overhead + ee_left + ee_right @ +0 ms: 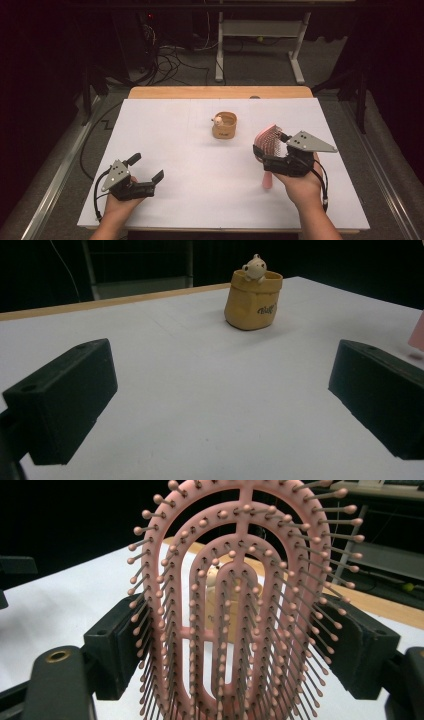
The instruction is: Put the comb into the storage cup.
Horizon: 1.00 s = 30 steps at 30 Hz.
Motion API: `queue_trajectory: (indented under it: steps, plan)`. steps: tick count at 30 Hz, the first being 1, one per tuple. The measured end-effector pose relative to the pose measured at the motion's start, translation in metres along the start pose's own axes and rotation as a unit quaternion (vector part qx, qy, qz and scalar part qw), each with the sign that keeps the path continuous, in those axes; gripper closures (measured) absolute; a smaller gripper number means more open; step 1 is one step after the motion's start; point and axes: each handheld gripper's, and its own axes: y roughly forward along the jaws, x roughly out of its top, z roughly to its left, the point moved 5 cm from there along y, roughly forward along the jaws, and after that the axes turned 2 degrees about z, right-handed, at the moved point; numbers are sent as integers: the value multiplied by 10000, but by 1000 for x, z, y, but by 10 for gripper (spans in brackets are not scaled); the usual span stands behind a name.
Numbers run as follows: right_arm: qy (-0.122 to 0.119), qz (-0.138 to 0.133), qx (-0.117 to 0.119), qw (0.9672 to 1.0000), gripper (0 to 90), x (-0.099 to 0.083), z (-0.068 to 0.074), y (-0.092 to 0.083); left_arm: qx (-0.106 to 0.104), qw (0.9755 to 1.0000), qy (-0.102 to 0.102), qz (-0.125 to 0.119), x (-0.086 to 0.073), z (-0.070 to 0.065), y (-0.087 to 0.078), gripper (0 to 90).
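My right claw [270, 150] is pinching one pink hairbrush [266, 140] by the head, jaws on both edges, bristles facing its camera, handle pointing back toward me. My left claw [146, 168], near left, is spread wide with nothing between the jaws. One tan pot [224, 125] with a small figure on its rim sits farther out, mid-table, apart from both.

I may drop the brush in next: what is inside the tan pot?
A small figure peeks over the rim of the tan pot. The wall hides the pot's bottom. The right gripper has its jaws on the pink hairbrush.
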Motion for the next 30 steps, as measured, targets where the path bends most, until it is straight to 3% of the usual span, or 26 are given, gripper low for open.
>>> queue_trajectory:
  steps: [15,30]
  plan:
    - [133,-403,-152,9990,204,-5,-3,-6,-7,10000,6,16,0,0,1,0]
    - [120,-416,-248,9988,204,1,-4,-8,-17,10000,11,10,0,-1,2,0]
